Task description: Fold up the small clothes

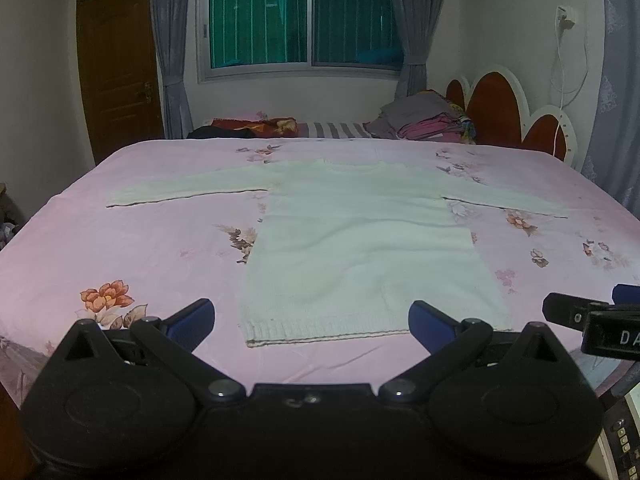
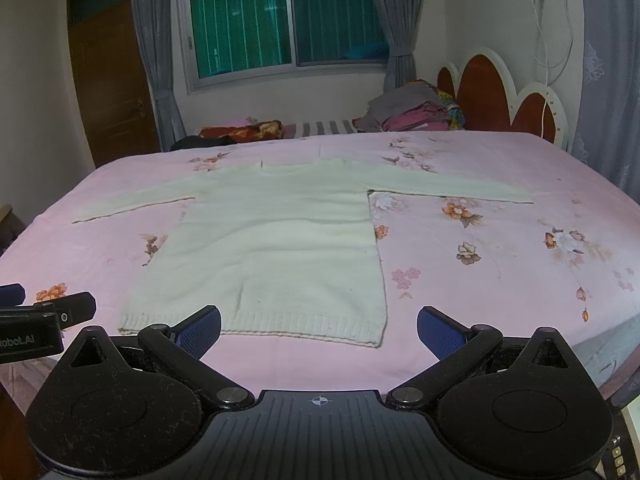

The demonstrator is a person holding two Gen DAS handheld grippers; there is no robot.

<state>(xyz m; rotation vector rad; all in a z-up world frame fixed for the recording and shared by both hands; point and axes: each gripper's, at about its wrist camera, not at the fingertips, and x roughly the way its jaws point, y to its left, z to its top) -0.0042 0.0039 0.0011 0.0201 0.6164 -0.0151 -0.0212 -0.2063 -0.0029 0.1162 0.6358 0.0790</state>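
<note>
The left gripper (image 1: 311, 322), fingers spread wide and empty, hovers at the near edge of a pink floral bed (image 1: 120, 240). Just ahead lies a white knit sweater (image 1: 360, 248), flat, sleeves outstretched, hem nearest, collar farthest. The right gripper (image 2: 319, 330), likewise spread, faces the hem's right corner.

Dim, bluish indoor light, soft shadows, strong fisheye bending and dark vignetted corners.
</note>
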